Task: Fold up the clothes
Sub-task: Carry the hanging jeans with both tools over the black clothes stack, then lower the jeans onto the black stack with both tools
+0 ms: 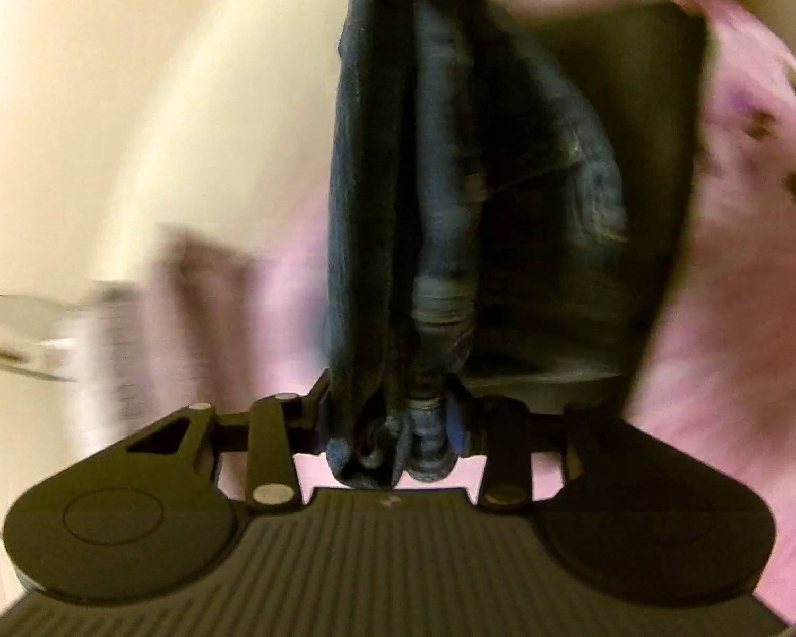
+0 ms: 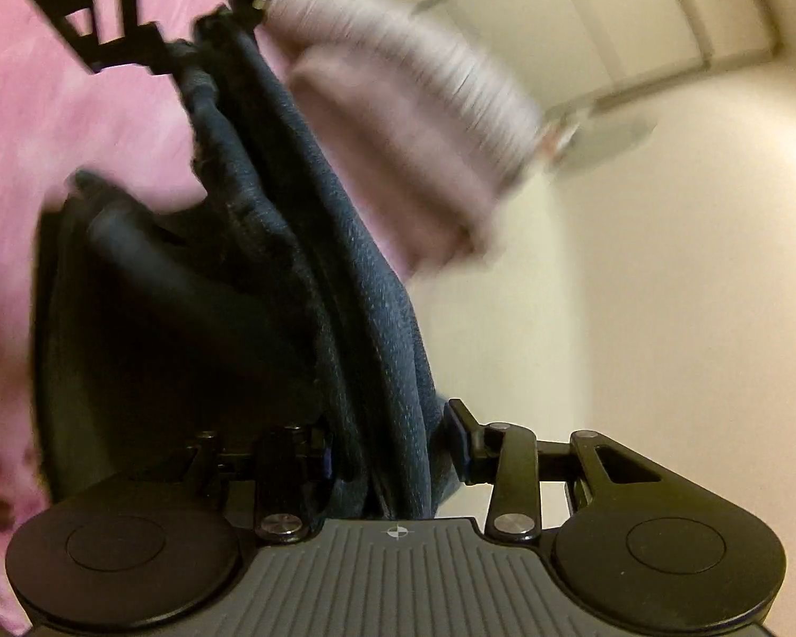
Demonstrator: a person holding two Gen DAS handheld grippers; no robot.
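Observation:
Dark blue jeans (image 1: 398,186) are stretched between my two grippers in the air. My left gripper (image 1: 392,424) is shut on a bunched edge of the jeans, with seams and hem showing. My right gripper (image 2: 392,446) is shut on the other end of the jeans (image 2: 355,276). In the right wrist view the left gripper (image 2: 148,16) shows at the top left, holding the far end. Part of the jeans hangs down in a dark fold (image 2: 159,318). Both views are motion-blurred.
A pink sheet with dark flower prints (image 1: 743,265) lies below, also in the right wrist view (image 2: 79,122). A person's sleeve in pale pink ribbed knit (image 2: 408,122) is behind the jeans. Cream walls (image 2: 690,265) and a pale frame (image 2: 610,26) are beyond.

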